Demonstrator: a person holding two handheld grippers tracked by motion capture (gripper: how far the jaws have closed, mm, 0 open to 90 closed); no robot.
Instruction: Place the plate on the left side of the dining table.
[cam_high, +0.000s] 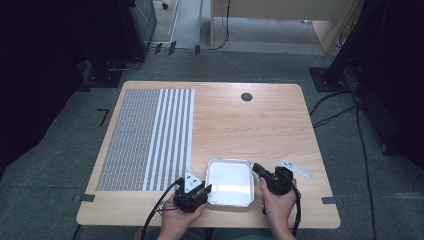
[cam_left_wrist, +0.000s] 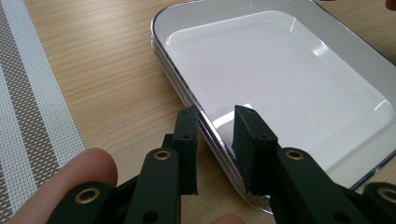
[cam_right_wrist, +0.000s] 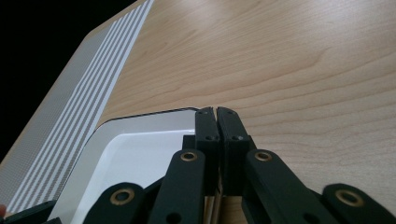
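Observation:
A shallow white tray (cam_high: 230, 161) with a shiny rim stands on the wooden table near its front edge. My left gripper (cam_high: 206, 189) is at the tray's front left corner. In the left gripper view its jaws (cam_left_wrist: 215, 114) straddle the tray rim (cam_left_wrist: 161, 37), one jaw outside and one inside, closed on it. My right gripper (cam_high: 257, 168) lies at the tray's right side. In the right gripper view its jaws (cam_right_wrist: 215, 112) are pressed together with nothing between them, and their tips reach just past a corner of the tray (cam_right_wrist: 130, 154). The tray holds nothing.
A woven grey and white striped placemat (cam_high: 145, 140) covers the left part of the table (cam_high: 250, 125) and also runs along the left side of both gripper views (cam_left_wrist: 23, 93) (cam_right_wrist: 84, 102). A dark round cable hole (cam_high: 246, 97) sits near the far edge. Cables lie on the floor at the right.

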